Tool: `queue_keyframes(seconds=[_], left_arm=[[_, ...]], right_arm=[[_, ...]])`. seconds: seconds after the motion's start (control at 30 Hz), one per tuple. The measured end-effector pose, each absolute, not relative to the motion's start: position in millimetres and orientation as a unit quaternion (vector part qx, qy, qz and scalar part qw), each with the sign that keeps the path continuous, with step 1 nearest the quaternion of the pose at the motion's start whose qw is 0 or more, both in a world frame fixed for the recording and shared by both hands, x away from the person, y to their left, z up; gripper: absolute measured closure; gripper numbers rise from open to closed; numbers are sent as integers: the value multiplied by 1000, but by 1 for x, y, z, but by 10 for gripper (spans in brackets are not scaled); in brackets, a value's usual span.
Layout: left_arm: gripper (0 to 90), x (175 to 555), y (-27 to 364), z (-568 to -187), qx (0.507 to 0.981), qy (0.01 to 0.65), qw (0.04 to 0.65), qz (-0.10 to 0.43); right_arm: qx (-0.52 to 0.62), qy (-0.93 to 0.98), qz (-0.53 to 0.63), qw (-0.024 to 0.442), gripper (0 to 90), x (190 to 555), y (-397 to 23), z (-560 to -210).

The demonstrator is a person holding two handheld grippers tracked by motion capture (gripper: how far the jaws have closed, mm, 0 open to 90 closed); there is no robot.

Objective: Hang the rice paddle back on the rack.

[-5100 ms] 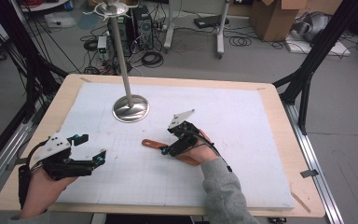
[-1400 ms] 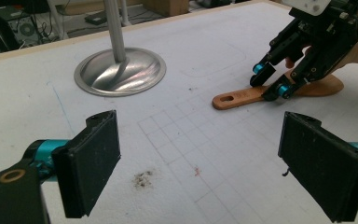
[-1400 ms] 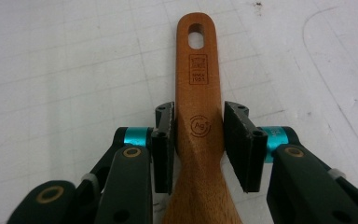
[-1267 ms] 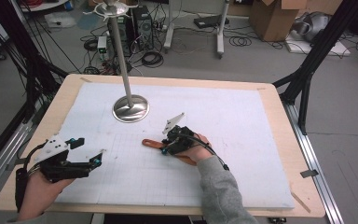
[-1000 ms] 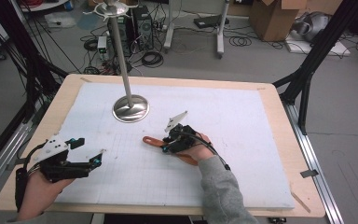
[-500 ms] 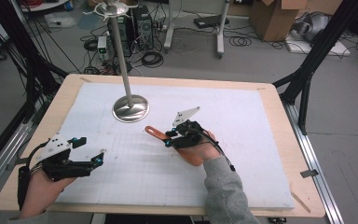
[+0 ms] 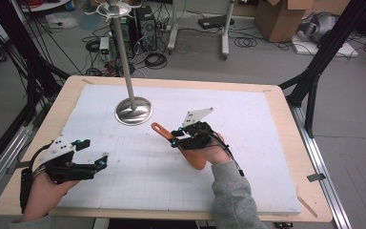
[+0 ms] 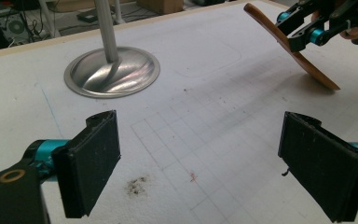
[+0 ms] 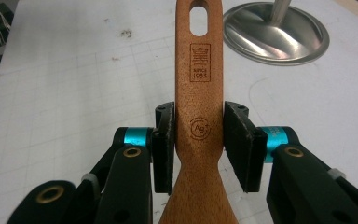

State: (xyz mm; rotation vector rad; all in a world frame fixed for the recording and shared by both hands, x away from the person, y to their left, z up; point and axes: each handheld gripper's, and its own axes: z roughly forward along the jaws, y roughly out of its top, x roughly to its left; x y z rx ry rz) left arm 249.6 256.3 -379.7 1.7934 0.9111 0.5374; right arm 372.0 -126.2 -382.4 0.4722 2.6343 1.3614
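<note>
Two tongs: right tongs (image 7: 175,139) clamped on wooden spatula (image 7: 164,135) handle, frame centre, tilted off counter (image 7: 276,114); left tongs (image 7: 104,162) wide open, empty, lower left.

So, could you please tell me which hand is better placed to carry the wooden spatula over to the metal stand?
The right. Its tool already clamps the spatula, tilted near the stand's base. The left tool sits open, farther back.
</note>
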Motion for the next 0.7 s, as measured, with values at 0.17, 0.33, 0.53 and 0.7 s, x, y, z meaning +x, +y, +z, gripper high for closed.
queue_keyframes(seconds=[0.17,0.33,0.53,0.7], left_arm=[[130,250,256,-380,745,376,504,222],[130,252,255,-380,746,376,503,221],[130,253,253,-380,746,375,504,219],[130,254,252,-381,748,374,504,218]], right_arm=[[158,871,461,70,649,369,-129,-379],[156,868,466,74,649,368,-133,-375],[156,863,474,80,648,365,-137,-370],[155,857,485,86,649,361,-141,-364]])
